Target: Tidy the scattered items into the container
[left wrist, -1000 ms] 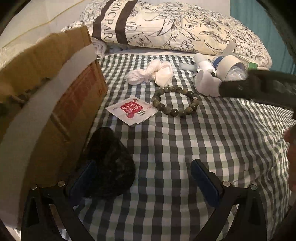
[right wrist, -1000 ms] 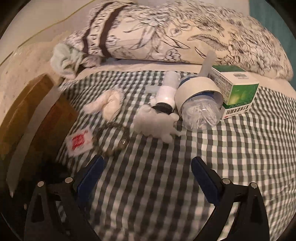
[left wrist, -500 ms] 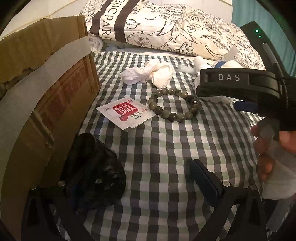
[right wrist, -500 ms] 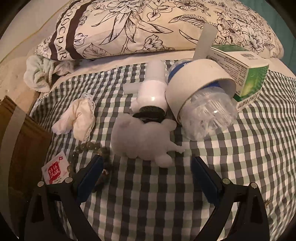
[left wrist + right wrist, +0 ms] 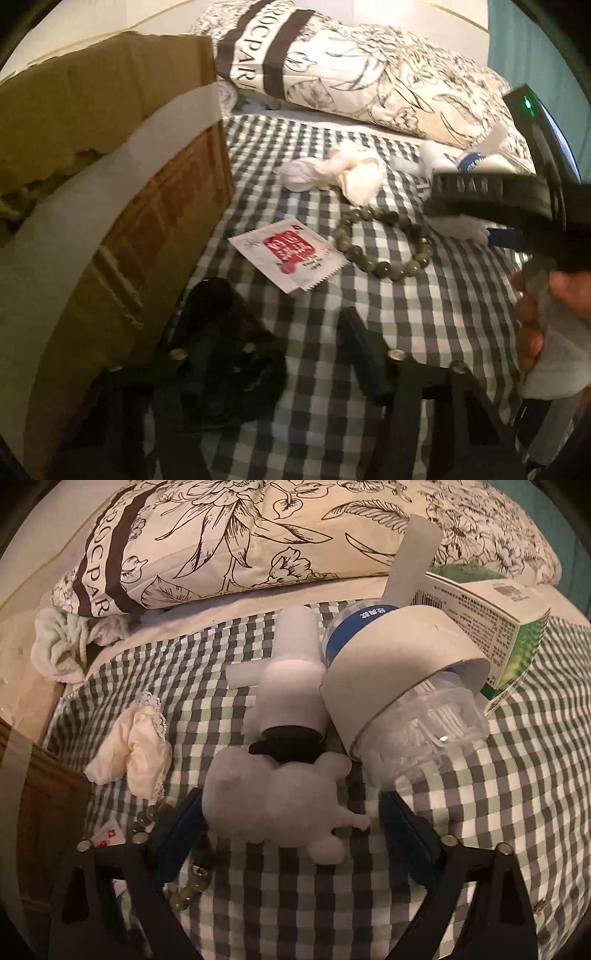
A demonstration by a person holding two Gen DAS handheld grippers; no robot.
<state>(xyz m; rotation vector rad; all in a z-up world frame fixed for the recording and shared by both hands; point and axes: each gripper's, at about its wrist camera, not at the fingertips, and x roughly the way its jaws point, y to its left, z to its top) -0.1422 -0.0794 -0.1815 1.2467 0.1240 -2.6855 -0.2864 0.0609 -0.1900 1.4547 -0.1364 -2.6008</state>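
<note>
A cardboard box (image 5: 110, 221) stands on the checked bedsheet at the left. Beside it lies a black lumpy thing (image 5: 229, 354). My left gripper (image 5: 287, 321) is closing around it. Its left finger is lost against the black shape, and a gap shows at the right pad (image 5: 360, 343). In the right wrist view a white plush toy (image 5: 273, 797) lies between the pads of my right gripper (image 5: 282, 812). Those jaws are also closing, and the pads stand at the toy's edges without squeezing it. A bead bracelet (image 5: 384, 243), a red-and-white sachet (image 5: 288, 254) and a crumpled white cloth (image 5: 343, 173) lie further up the sheet.
Behind the toy lie a white bottle with a black cap (image 5: 291, 686), a tape roll (image 5: 399, 664) around a clear plastic bottle (image 5: 424, 731), and a green-and-white carton (image 5: 491, 627). A floral pillow (image 5: 258, 535) lies across the back. A hand (image 5: 535, 314) holds the right gripper.
The left jaws have narrowed around the black thing. My right gripper has moved forward and down until the white toy lies between its pads, and its jaws have narrowed a little.
</note>
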